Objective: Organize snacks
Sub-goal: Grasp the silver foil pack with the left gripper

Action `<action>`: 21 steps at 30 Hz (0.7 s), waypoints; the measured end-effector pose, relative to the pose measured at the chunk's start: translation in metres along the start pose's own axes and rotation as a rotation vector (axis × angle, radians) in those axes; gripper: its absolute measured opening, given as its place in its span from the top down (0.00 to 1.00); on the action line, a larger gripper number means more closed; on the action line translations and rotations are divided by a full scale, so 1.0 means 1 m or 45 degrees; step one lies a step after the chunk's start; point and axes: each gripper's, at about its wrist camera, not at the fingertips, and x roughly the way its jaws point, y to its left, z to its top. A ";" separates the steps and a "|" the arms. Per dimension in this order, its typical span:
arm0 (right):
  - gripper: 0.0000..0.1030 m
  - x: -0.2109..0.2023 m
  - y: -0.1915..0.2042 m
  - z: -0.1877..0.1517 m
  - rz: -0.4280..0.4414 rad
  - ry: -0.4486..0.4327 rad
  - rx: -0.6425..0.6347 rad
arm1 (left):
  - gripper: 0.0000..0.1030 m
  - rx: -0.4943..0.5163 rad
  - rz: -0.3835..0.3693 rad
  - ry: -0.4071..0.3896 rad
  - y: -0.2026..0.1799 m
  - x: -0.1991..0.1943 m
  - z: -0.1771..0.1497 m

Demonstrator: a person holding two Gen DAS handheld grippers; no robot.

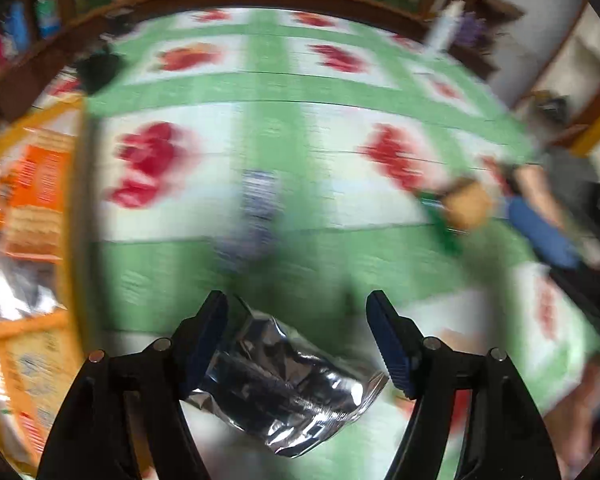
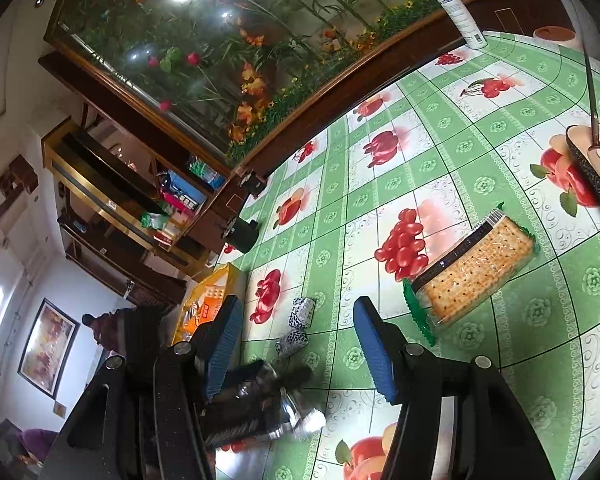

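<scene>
My left gripper [image 1: 298, 336] is open, its jaws wide apart over a crinkled silver foil snack pouch [image 1: 288, 392] that lies on the fruit-print tablecloth [image 1: 276, 136]. The left view is motion-blurred. My right gripper [image 2: 298, 344] is open and empty above the table. A clear pack of crackers [image 2: 476, 268] lies to its right; it shows blurred in the left wrist view [image 1: 460, 204]. Two small black-and-white wrapped snacks [image 2: 302, 312] lie ahead of the right gripper. The left gripper with the silver pouch [image 2: 292, 412] shows blurred below them.
A yellow-rimmed basket [image 1: 80, 216] with orange snack boxes stands at the table's left edge, also in the right wrist view [image 2: 208, 304]. A black cylinder [image 2: 242, 234], a white spray bottle [image 2: 460, 16] and a wooden-framed glass panel [image 2: 220, 48] line the far side. A dark tray [image 2: 596, 184] sits at right.
</scene>
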 end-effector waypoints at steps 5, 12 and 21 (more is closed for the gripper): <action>0.39 -0.005 -0.005 0.002 -0.004 -0.016 0.016 | 0.31 -0.021 -0.056 -0.052 -0.007 -0.034 -0.019; 0.39 -0.013 -0.010 0.004 0.014 -0.036 0.046 | 0.18 -0.202 0.035 -0.132 -0.004 -0.064 -0.068; 0.39 -0.025 -0.016 0.008 -0.020 -0.094 0.055 | 0.16 -0.327 0.077 -0.070 -0.019 -0.025 -0.070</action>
